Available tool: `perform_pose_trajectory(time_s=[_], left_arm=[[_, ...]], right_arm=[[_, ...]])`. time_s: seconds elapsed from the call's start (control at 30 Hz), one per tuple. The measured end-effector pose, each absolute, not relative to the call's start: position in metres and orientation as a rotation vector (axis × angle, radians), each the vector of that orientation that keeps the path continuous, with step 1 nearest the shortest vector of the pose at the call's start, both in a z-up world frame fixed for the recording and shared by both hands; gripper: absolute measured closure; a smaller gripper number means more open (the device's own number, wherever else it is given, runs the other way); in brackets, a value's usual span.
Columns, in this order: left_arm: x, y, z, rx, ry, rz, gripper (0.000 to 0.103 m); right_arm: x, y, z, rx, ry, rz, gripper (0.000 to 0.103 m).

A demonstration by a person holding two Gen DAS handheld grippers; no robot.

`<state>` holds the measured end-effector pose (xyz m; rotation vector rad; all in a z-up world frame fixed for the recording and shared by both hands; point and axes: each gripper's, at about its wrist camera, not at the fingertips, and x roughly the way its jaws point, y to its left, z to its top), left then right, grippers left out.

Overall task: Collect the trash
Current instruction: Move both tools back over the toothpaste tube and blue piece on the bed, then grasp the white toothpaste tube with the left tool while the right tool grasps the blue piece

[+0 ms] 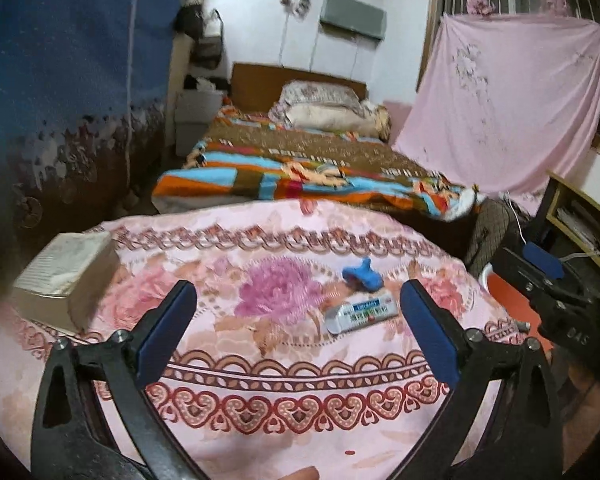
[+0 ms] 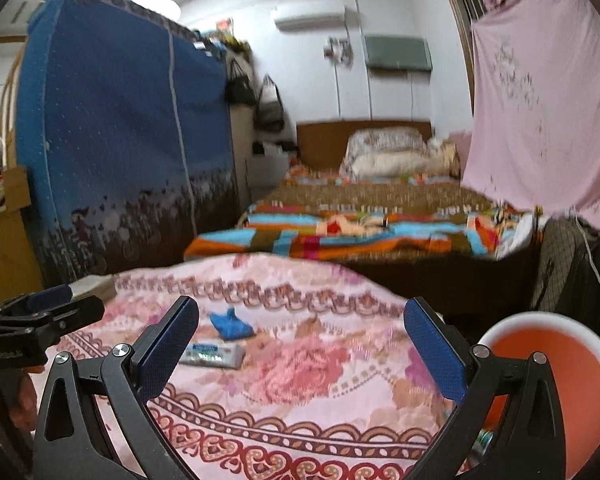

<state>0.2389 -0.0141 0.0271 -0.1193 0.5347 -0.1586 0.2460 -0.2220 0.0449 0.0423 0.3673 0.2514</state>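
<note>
Tablecloth: pink, floral, lying over the table.
Book: thick, sitting at the cloth's far left edge.
Bed: standing beyond the table, wearing a striped, many-coloured blanket.
Pillows: piling up against the headboard.
Pink sheet: hanging at the window.
Blue wardrobe cover: standing on the left.

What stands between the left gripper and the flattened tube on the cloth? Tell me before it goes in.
Nothing visible. The left gripper is open, and the flattened tube lies on bare floral cloth just ahead of its fingertips. The blue scrap sits beyond the tube, the box far off to the left.
</note>
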Motion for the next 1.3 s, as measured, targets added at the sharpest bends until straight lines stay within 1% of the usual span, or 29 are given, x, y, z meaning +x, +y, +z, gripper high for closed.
perform_pose_trajectory(time_s=[0.07,0.13,0.17,0.23,0.33,0.47,0.57,0.7,0.8,0.9,0.97,1.0,1.1,1.13,1.3], left_arm=[[0.247,-0.019,0.022,-0.096,0.583,-0.175,0.02],[0.258,-0.027,0.013,-0.066,0.652,-0.198,0.029],[0.262,-0.03,0.009,-0.055,0.683,-0.211,0.032],[0.267,-0.035,0.002,-0.039,0.732,-0.232,0.044],[0.277,-0.043,-0.007,-0.009,0.796,-0.255,0.054],[0.282,-0.053,-0.007,0.054,0.792,-0.269,0.055],[0.282,-0.068,-0.007,0.173,0.765,-0.295,0.057],[0.286,-0.08,-0.013,0.276,0.783,-0.339,0.071],[0.288,-0.081,-0.013,0.298,0.781,-0.348,0.074],[0.29,-0.079,-0.013,0.298,0.785,-0.354,0.079],[0.291,-0.078,-0.013,0.291,0.784,-0.36,0.086],[0.292,-0.078,-0.013,0.29,0.784,-0.364,0.092],[0.292,-0.078,-0.013,0.29,0.787,-0.372,0.098],[0.292,-0.078,-0.013,0.288,0.788,-0.376,0.102],[0.288,-0.075,-0.012,0.26,0.791,-0.4,0.103]], right_arm=[[0.255,-0.222,0.04,0.051,0.43,0.247,0.0],[0.268,-0.223,0.031,0.06,0.519,0.237,0.0],[0.275,-0.224,0.027,0.066,0.565,0.226,0.0],[0.288,-0.227,0.017,0.087,0.654,0.21,0.0],[0.3,-0.237,0.004,0.148,0.743,0.199,0.0],[0.303,-0.25,-0.003,0.228,0.777,0.2,0.0],[0.303,-0.254,-0.004,0.248,0.785,0.203,0.0],[0.307,-0.251,-0.003,0.237,0.802,0.198,0.0],[0.31,-0.249,-0.003,0.227,0.814,0.194,0.0],[0.311,-0.248,-0.003,0.224,0.819,0.193,0.0],[0.312,-0.248,-0.003,0.225,0.82,0.194,0.0],[0.311,-0.248,-0.003,0.225,0.819,0.193,0.0],[0.312,-0.248,-0.003,0.224,0.82,0.193,0.0],[0.312,-0.248,-0.003,0.224,0.82,0.193,0.0],[0.311,-0.248,-0.003,0.224,0.82,0.193,0.0]])
